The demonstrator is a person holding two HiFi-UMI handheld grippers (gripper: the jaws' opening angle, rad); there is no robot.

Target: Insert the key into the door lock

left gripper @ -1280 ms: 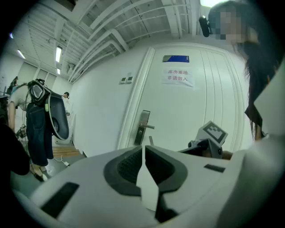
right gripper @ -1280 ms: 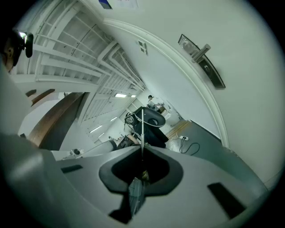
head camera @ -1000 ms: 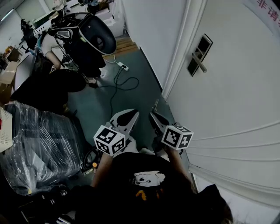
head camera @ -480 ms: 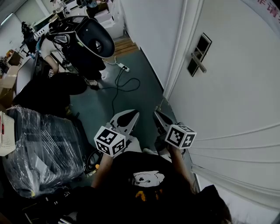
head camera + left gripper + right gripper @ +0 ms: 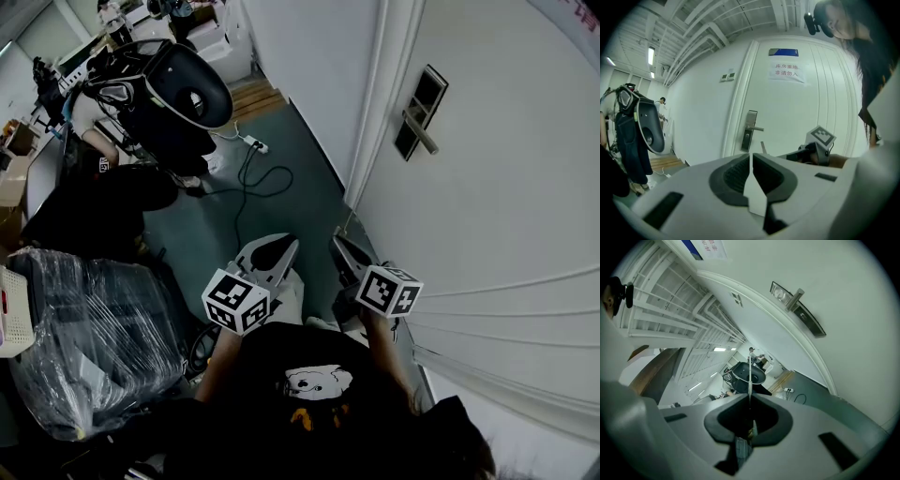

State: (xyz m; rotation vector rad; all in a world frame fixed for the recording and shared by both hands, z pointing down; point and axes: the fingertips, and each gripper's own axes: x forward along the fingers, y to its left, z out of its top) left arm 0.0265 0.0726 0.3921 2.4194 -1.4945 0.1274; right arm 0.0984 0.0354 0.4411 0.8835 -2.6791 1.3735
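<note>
Little has shifted in the last second: both tools hold about where they were in front of the person's chest, the right one a shade nearer the door, and the head has turned a touch.

At the far left a bundle wrapped in clear plastic (image 5: 89,328) sits on the floor. Beyond it stands a black shell-shaped rig (image 5: 187,89). A dark cable (image 5: 251,178) loops across the green floor (image 5: 309,202) from a white power strip (image 5: 256,143).

The left tool (image 5: 281,246) is clenched. Its own view shows the dark pads pressed together with nothing gripped between them. Just beside it, the right tool (image 5: 339,246) is clamped on the key (image 5: 749,373). The thin metal blade stands straight out past the jaw tips. From the left tool's view the same blade pokes up ahead of the right tool's marker cube.

The key is well apart from the door lock (image 5: 418,112), a dark upright plate with a silver lever handle (image 5: 425,135). The lock is mounted near the edge of the white door (image 5: 506,206), which fills the right side. The door looks closed.
</note>
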